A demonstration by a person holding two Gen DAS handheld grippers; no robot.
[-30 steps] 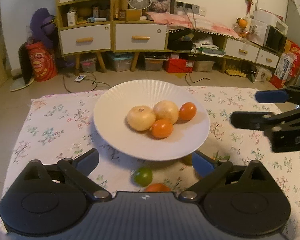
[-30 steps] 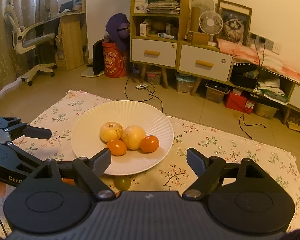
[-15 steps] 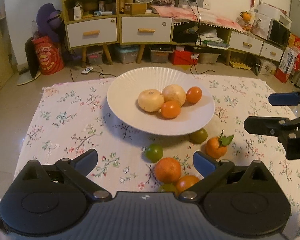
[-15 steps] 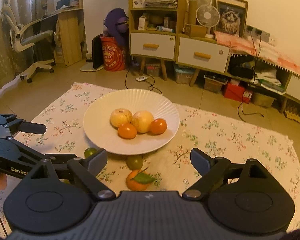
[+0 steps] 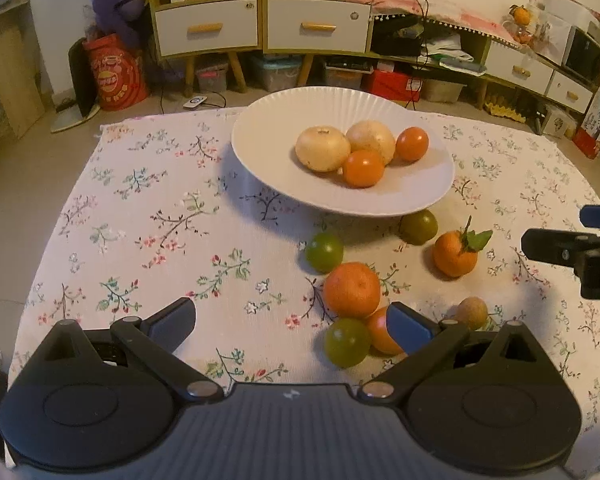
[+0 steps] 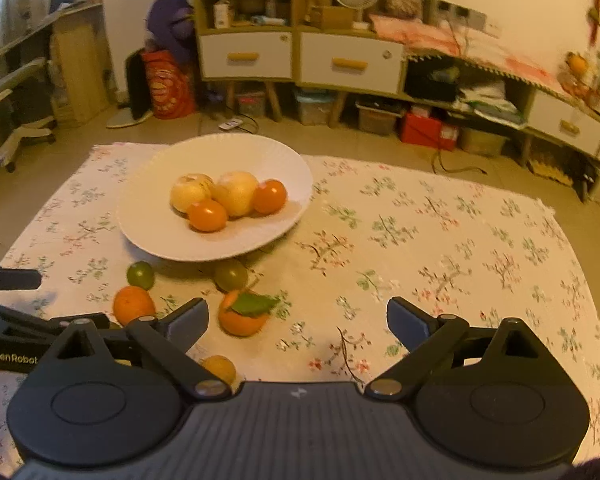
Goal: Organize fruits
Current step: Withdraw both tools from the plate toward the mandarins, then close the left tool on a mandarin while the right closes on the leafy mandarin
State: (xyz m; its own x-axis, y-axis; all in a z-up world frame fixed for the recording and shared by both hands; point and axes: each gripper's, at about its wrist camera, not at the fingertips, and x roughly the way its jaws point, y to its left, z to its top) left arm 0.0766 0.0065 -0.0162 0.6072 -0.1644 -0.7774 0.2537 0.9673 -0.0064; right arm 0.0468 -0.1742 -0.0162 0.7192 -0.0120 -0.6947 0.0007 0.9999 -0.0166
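A white ribbed plate (image 5: 260, 160) (image 6: 148, 232) on the floral cloth holds two pale round fruits (image 5: 323, 148) and two small oranges (image 5: 363, 168). In front of it lie loose fruits: two green ones (image 5: 324, 252) (image 5: 419, 227), a leafy orange (image 5: 455, 258) (image 6: 243, 316), a big orange (image 5: 351, 289) (image 6: 133, 305), another green one (image 5: 347, 342), an orange behind my fingertip (image 5: 380, 336) and a small tan one (image 5: 472, 312) (image 6: 219, 367). My left gripper (image 5: 292, 322) is open and empty above the cloth near the fruits. My right gripper (image 6: 298, 320) is open and empty, right of the leafy orange.
The floral cloth (image 5: 140, 220) covers a low table; its edges show on the left and far side. Behind stand wooden drawer cabinets (image 5: 260, 24), storage boxes, a red bag (image 5: 116, 76) and an office chair (image 6: 12, 92).
Both grippers have drawn back and risen from the plate. The loose fruits in front of the plate have come into view. Both stay open.
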